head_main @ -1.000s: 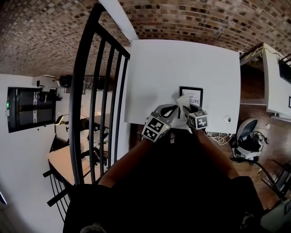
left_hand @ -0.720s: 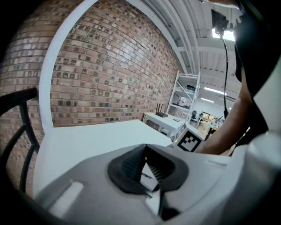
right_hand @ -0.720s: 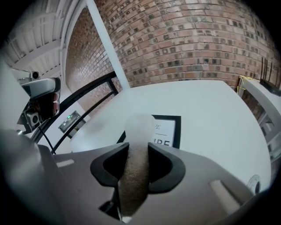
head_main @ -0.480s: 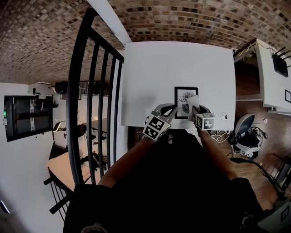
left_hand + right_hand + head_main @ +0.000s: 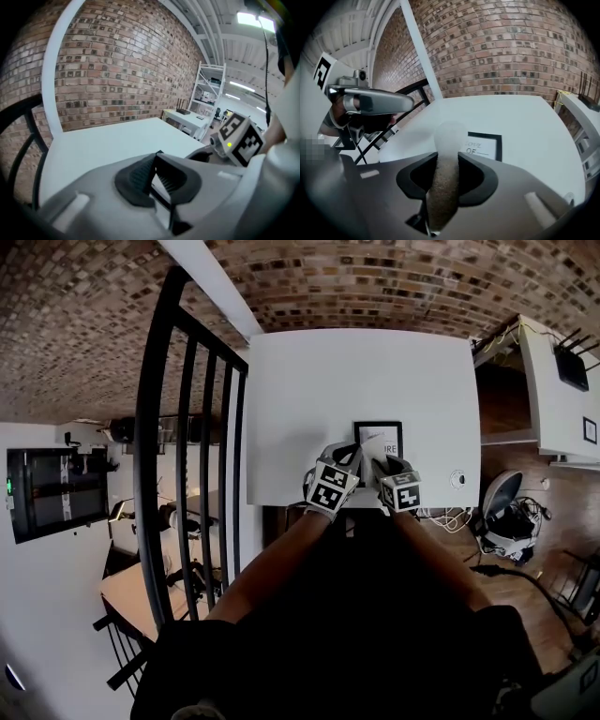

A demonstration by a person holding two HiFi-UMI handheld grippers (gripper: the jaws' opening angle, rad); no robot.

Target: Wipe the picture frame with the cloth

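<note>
The black picture frame [image 5: 386,432] with a white print lies near the front edge of the white table [image 5: 309,390]. My left gripper [image 5: 348,458] is at the frame's near left corner. In the left gripper view its jaws [image 5: 154,176] are shut on the frame's thin black edge [image 5: 161,198]. My right gripper [image 5: 382,466] is shut on a pale cloth [image 5: 373,444], which lies over the lower left part of the frame. In the right gripper view the cloth [image 5: 449,136] sticks up between the jaws [image 5: 446,171], with the frame [image 5: 487,144] just beyond it.
A black railing [image 5: 187,427] runs along the table's left side. A brick wall [image 5: 375,277] stands behind it. A white side table [image 5: 553,381] is at the right. Cables and a chair [image 5: 506,512] are on the wood floor. A small round object [image 5: 457,480] sits near the table's front right corner.
The right gripper carried the cloth across the frame to its right side, then back to the lower left. The left gripper has closed in on the frame's left corner.
</note>
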